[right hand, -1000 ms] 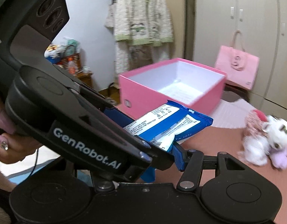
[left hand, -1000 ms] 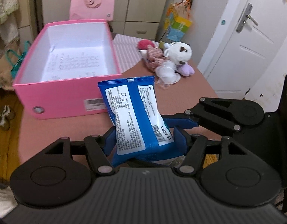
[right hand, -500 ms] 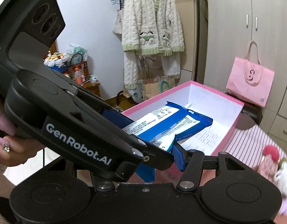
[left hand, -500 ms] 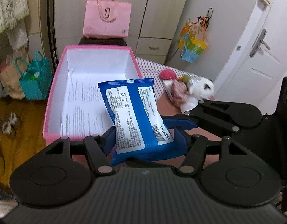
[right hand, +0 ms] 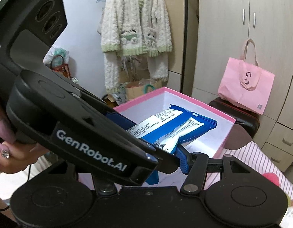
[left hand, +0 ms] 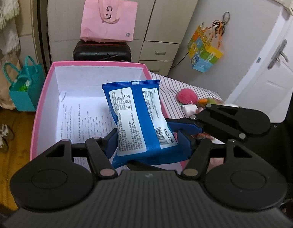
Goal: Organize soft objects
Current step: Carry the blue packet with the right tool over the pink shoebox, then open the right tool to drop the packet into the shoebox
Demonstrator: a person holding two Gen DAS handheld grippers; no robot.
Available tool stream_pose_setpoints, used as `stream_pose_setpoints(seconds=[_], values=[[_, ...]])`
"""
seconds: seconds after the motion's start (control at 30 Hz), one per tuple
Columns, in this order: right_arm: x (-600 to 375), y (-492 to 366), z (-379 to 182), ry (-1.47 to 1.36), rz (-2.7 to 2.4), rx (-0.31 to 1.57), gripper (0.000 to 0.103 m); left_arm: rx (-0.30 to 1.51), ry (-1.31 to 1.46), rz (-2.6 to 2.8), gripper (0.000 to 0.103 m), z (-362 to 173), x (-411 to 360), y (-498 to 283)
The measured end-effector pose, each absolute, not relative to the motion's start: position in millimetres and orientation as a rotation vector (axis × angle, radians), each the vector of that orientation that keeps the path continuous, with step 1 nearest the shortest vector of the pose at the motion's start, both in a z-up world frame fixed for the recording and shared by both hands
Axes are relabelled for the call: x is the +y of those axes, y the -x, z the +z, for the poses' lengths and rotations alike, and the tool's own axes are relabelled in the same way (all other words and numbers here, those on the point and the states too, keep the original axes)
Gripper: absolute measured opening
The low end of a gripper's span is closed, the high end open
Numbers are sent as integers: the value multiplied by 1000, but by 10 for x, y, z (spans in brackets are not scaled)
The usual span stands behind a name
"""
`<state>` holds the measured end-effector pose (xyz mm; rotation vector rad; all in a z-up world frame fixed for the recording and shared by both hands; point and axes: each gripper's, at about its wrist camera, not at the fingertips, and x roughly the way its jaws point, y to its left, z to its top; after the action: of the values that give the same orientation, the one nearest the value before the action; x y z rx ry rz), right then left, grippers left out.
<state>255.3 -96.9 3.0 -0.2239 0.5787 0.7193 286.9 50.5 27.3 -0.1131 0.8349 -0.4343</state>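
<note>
Two claws are gripping one blue packet [left hand: 140, 121] together; the left claw [left hand: 148, 142] is pinching its lower end between blue fingers [left hand: 184, 144], and the right claw [right hand: 177, 152] is closing on the same packet from the side; the packet is hanging tilted over the open pink box [left hand: 43, 102], whose white floor is carrying a printed sheet [left hand: 85, 121]; the box is sitting at the far left edge of the surface [left hand: 184, 87], which is wearing a striped cloth; a pink pompom [left hand: 186, 96] is lying near the right edge, well apart from the box; a hand [right hand: 7, 148] is gripping the left claw's body.
</note>
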Motion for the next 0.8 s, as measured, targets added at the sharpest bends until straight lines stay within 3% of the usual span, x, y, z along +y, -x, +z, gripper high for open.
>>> stream_pose_setpoints(seconds=[0.53,0.8], values=[[-800,-3156,-267,281,692,671,65,866,198,-392,64,-94,609,-3412],[-843,-3063,-247,290,632,690,71,808,171,-388,76,35,728,-3251]])
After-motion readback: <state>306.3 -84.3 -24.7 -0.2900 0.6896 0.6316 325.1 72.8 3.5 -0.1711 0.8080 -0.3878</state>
